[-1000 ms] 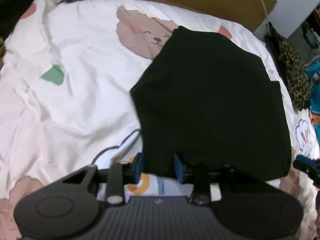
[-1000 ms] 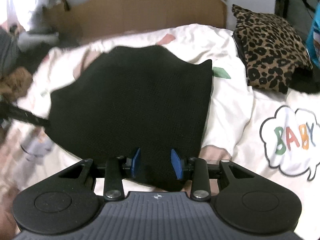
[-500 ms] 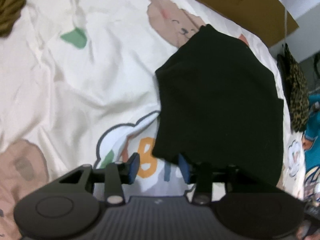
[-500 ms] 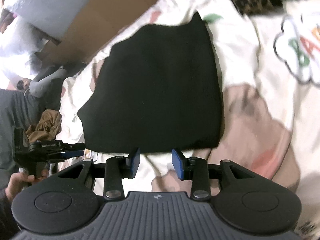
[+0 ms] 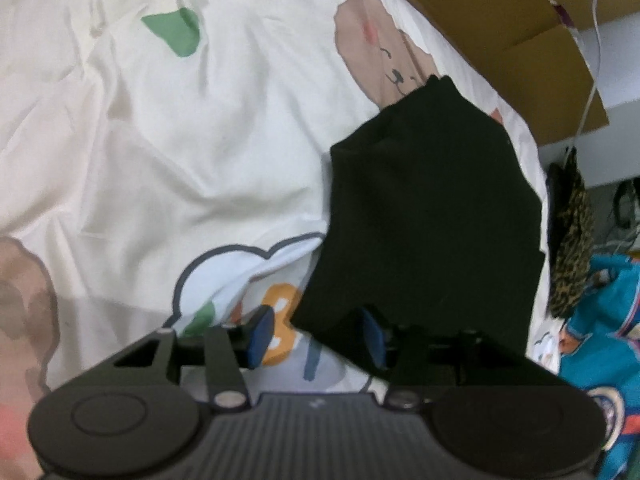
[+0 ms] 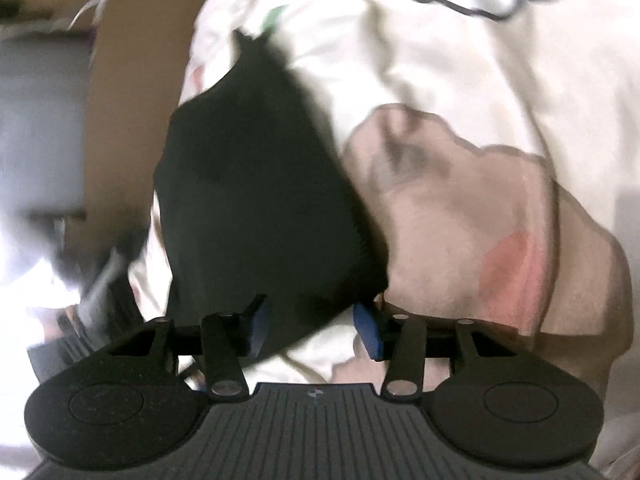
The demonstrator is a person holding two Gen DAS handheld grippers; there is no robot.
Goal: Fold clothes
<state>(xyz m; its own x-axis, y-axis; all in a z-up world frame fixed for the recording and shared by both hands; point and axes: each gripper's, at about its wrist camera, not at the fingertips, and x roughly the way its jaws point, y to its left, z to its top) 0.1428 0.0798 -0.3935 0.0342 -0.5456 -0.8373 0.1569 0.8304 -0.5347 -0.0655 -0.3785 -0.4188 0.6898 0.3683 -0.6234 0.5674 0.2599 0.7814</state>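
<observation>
While the black garment (image 5: 432,216) lies folded on the bed's cartoon-print sheet (image 5: 200,140), its near corner sits between my left gripper (image 5: 316,338) fingers, which are opening, likely releasing; my right gripper (image 6: 312,330) straddles the opposite edge, half-wide, not pressing.

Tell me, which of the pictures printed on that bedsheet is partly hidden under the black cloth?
The smiling bear face near the cardboard: the black garment overlaps its lower edge. The green shape lies fully uncovered, well clear of the garment.
</observation>
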